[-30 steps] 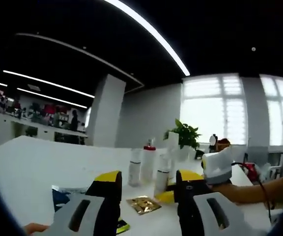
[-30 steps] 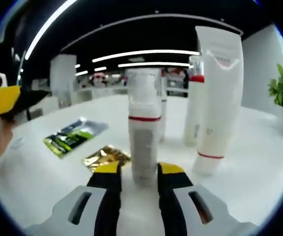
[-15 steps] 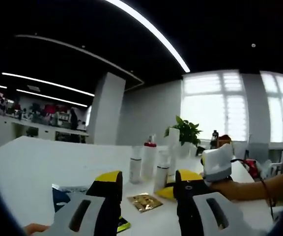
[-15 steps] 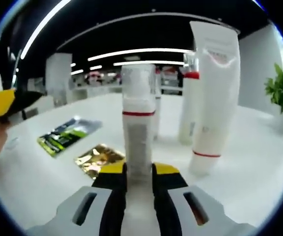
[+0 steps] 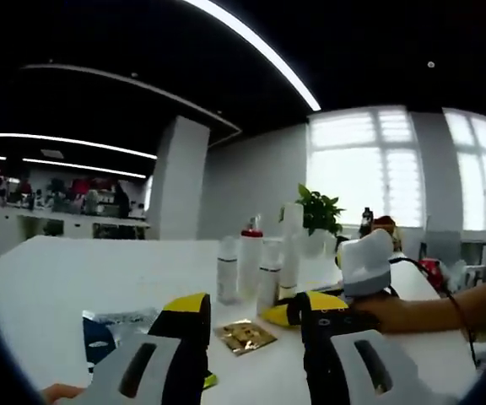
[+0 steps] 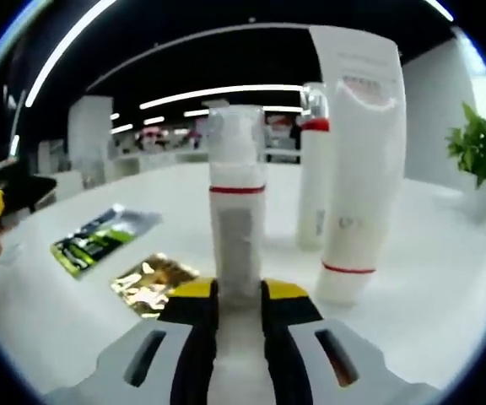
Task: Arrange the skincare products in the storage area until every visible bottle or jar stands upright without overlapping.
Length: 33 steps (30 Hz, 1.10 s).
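Grip low on the pump bottle (image 6: 236, 215), mid-frame: my right claw (image 6: 238, 297) pinches its base to keep it upright; left claw (image 5: 251, 319) hangs open, holding nothing.

Right tool (image 6: 239, 291) clamped; left tool (image 5: 251, 305) agape

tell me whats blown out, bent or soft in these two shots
Left gripper view: the windows are blown out white, leaving the bottles small, dim and backlit. Right gripper view: fisheye bends the ceiling lights into arcs, the near tube bulges large, its print is too soft to read, and the gold sachet catches glare.
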Motion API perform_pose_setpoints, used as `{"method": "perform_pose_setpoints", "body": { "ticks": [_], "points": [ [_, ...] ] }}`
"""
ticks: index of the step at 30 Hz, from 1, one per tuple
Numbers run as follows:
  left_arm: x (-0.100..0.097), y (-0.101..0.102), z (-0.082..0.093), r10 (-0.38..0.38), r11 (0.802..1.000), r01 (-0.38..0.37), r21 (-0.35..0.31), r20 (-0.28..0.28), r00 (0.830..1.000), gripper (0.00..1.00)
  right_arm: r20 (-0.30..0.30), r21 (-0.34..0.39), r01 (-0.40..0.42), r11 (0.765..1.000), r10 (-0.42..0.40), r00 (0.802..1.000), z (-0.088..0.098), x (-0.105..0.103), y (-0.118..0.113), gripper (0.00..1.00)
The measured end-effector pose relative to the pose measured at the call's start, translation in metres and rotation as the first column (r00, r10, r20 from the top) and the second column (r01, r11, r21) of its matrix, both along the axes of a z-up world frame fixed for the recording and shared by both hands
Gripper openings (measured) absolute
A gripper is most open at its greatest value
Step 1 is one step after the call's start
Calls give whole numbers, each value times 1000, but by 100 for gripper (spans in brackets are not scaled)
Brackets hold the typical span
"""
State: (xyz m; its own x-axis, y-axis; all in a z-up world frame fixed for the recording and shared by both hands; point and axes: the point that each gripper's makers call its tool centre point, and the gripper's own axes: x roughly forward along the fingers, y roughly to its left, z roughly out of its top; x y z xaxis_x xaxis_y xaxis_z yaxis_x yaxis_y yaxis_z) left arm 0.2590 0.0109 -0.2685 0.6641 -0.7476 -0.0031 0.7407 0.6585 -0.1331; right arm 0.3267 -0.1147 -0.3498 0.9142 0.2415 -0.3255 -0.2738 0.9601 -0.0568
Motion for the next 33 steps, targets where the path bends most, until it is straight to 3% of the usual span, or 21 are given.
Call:
{"method": "perform_pose_setpoints", "body": {
  "ticks": [4,15,19,23,27,30,33],
  "points": [
    [1,-1,-3,-6,1000,6,4,-10,1000,44,18,1,-27,1000,27,999,3,-1,5,31],
    [1,0,-2,-6,1000,6,1,-16,1000,43,18,-8,-23,1000,23,1000,5,-2,3,28],
    [0,0,-1,-7,1000,7,2,-14,1000,43,21,-42,-23,999,24,999,5,-3,0,36],
    [0,1,0,-4,1000,4,-1,-12,1000,42,17,-20,-29,999,29,999,8,-7,1,42],
    [0,2,1,0,1000,0,-5,-16,1000,41,9,42,-34,999,33,999,11,-16,2,43],
    [1,2,-1,5,1000,-5,-2,-23,1000,40,-2,50,-27,998,27,1000,10,-27,-2,43],
    [4,5,-5,20,1000,-20,3,-46,999,32,-19,48,-20,999,21,1000,7,-38,-3,34]
  ]
}}
